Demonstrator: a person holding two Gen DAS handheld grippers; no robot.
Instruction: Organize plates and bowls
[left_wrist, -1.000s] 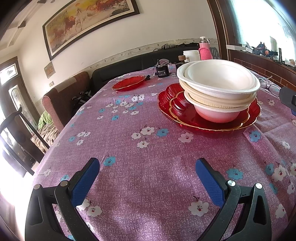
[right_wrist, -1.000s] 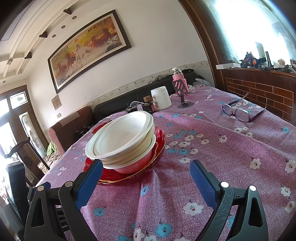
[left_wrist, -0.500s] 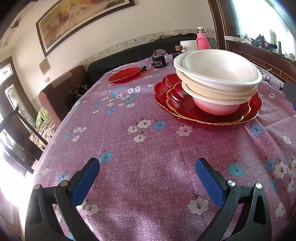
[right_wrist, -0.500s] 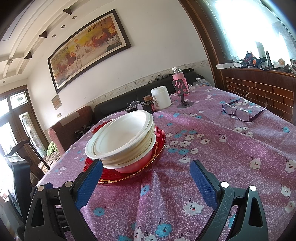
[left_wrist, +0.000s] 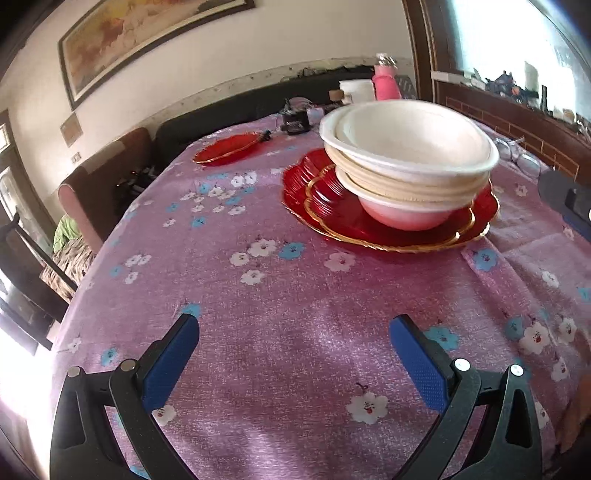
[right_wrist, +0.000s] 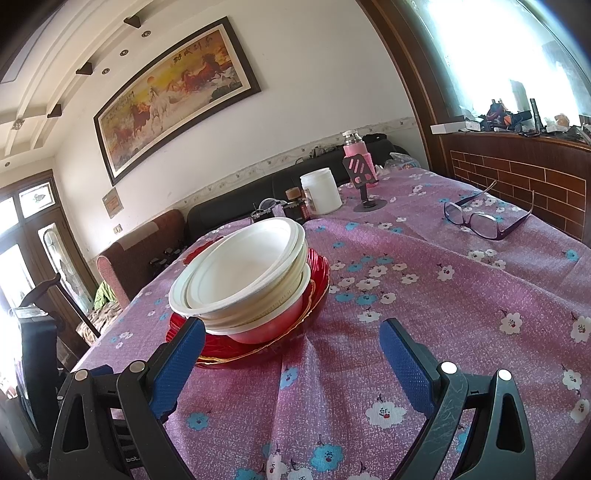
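Note:
A stack of white bowls (left_wrist: 406, 158) sits on stacked red plates with gold rims (left_wrist: 332, 206) on the table. The same bowl stack (right_wrist: 243, 280) and red plates (right_wrist: 317, 273) show in the right wrist view. One more red plate (left_wrist: 227, 149) lies alone at the far side. My left gripper (left_wrist: 293, 354) is open and empty, low over the cloth, short of the stack. My right gripper (right_wrist: 291, 354) is open and empty, close in front of the stack, its left pad near the plates' edge.
A purple flowered tablecloth (right_wrist: 424, 295) covers the table. Glasses (right_wrist: 484, 218) lie at the right. A white jar (right_wrist: 320, 190), a pink bottle (right_wrist: 356, 151), a phone stand (right_wrist: 364, 184) and small jars stand at the back. A chair (left_wrist: 92, 192) is at the left.
The left gripper has tilted and moved a little towards the stack, its view dipping. The right gripper has barely moved. Both stay open.

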